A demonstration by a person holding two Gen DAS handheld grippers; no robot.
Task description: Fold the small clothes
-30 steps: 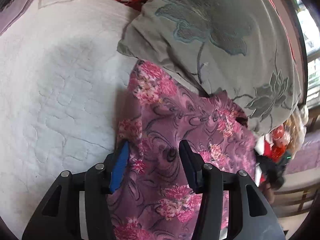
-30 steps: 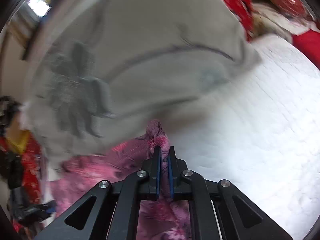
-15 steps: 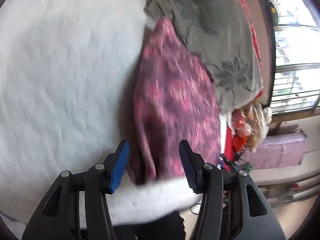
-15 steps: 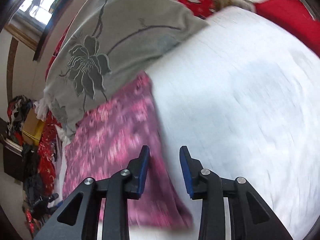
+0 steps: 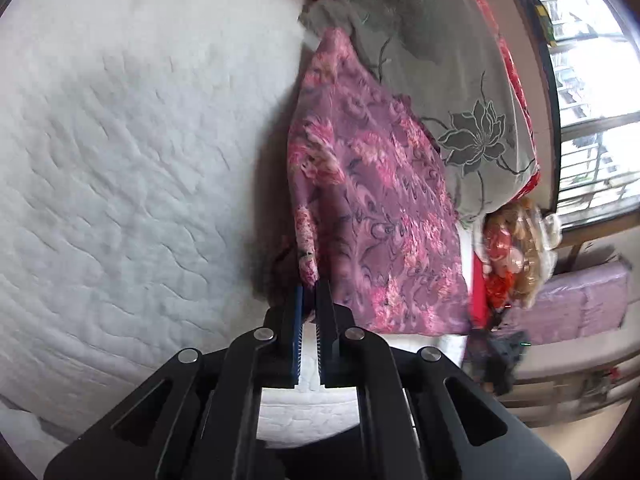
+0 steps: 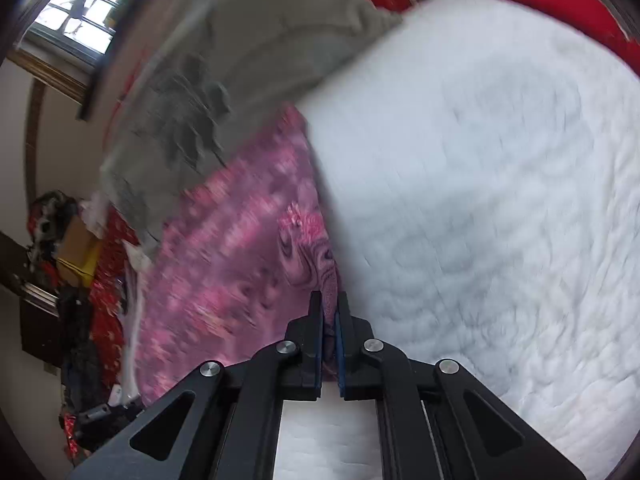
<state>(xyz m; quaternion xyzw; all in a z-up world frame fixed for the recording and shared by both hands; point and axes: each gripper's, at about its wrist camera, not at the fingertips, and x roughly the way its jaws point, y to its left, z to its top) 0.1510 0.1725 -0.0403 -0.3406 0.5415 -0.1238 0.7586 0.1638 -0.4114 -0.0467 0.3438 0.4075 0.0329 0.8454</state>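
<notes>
Pink floral garment [image 5: 372,200] lies spread along the edge of the white quilted mattress [image 5: 132,152], its far end tucked under the grey pillow w/ dark flower print [image 5: 452,80]. Left gripper [image 5: 309,292] has both jaws pinched nearly together on a raised fold at the garment's near corner; the fold stands up as a narrow ridge from the blue pads. Right gripper [image 6: 329,308] is likewise clamped on the garment [image 6: 240,260], a bunched bit of cloth squeezed between its blue pads, at the garment's side edge next to the bare mattress [image 6: 480,180]. Right wrist view is motion-blurred, so pattern and pillow [image 6: 240,60] edges are smeared. Garment sits btwn pillow and the mattress's near edge, lengthwise along that side, touching the pillow. Beyond the mattress edge, left view: a doll in red clothes [image 5: 508,248] just beside the pillow's corner, a purple cushioned bench [image 5: 580,304] lower down, window [image 5: 592,80] behind. Red fabric [image 6: 560,4] shows at the mattress's far corner in the right view; cardboard box [image 6: 78,248] and dark clutter off the side.
</notes>
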